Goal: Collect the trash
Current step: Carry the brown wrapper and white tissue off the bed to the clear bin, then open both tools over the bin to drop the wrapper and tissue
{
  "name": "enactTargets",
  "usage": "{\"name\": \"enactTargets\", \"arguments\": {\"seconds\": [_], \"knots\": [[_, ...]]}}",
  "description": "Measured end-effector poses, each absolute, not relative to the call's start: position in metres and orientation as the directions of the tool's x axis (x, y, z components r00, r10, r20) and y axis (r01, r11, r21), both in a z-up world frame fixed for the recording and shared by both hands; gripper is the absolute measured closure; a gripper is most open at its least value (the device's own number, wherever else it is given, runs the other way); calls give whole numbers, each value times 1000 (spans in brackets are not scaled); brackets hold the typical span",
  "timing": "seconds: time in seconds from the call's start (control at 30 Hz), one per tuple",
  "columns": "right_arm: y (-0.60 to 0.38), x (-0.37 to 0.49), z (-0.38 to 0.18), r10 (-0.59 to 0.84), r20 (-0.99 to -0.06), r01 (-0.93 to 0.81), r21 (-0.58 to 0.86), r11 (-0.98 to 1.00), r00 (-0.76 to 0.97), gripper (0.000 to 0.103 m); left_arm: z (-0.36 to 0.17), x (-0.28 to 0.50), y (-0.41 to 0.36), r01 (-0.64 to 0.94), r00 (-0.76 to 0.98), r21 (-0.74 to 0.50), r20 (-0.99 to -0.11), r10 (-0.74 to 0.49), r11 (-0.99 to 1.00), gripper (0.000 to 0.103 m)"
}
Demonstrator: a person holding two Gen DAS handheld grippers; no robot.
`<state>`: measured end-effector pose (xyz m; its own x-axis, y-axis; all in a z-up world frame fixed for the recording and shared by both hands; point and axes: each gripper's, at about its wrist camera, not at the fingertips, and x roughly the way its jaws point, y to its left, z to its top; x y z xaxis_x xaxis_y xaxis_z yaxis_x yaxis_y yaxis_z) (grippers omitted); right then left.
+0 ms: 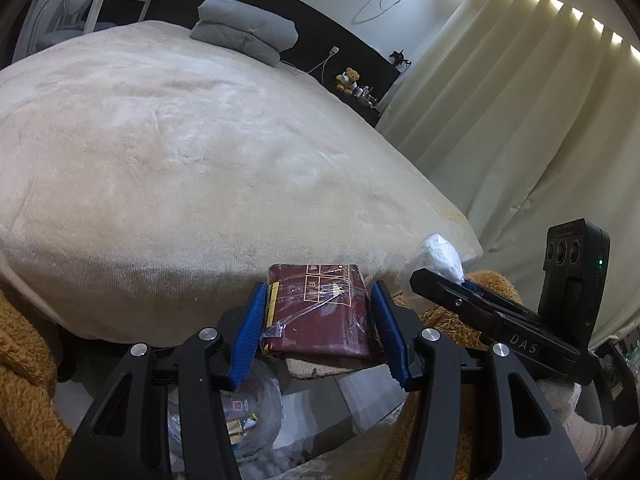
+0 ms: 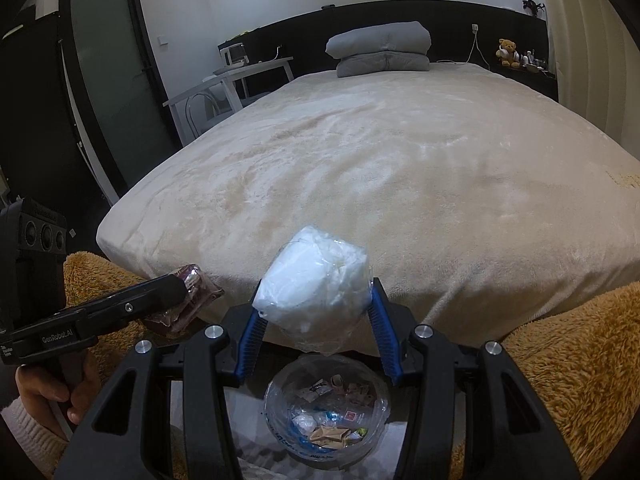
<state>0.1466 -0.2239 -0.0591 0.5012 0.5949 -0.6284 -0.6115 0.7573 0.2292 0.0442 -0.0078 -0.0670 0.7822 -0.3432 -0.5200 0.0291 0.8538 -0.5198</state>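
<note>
My left gripper [image 1: 319, 312] is shut on a dark red packet in torn clear wrap [image 1: 320, 312], held at the foot of the bed. It also shows in the right wrist view [image 2: 188, 296]. My right gripper [image 2: 316, 308] is shut on a white tissue pack in clear plastic [image 2: 316, 284], held above a clear-lined trash bin [image 2: 326, 408] with several wrappers inside. The white pack also shows in the left wrist view [image 1: 440, 254]. The bin shows low in the left wrist view [image 1: 248, 412], below and left of the red packet.
A wide beige bed [image 2: 380, 168] fills the view, with folded grey bedding [image 2: 380, 50] at its head. A brown fuzzy cover [image 2: 580, 368] lies on both sides of the bin. Cream curtains [image 1: 500, 100] hang on the right; a white desk [image 2: 240, 76] stands at the left.
</note>
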Motion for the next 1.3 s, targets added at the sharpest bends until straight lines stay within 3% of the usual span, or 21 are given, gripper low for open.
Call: {"name": "enactTargets", "arguments": {"seconds": [0.2, 0.43, 0.8, 1.3], "knots": [[-219, 151, -71, 577, -672, -600, 240, 763, 465, 54, -78, 44, -10, 9, 751, -528, -557, -354, 849, 52], [-218, 170, -105, 566, -757, -533, 347, 772, 326, 54, -106, 54, -15, -55, 658, -513, -664, -355, 856, 52], [-207, 192, -140, 568, -808, -471, 445, 761, 154, 54, -133, 67, -19, -123, 561, -465, -761, -325, 876, 52], [-191, 211, -181, 477, -877, -397, 418, 817, 56, 54, -182, 89, -30, -186, 381, -373, -880, -283, 909, 52]]}}
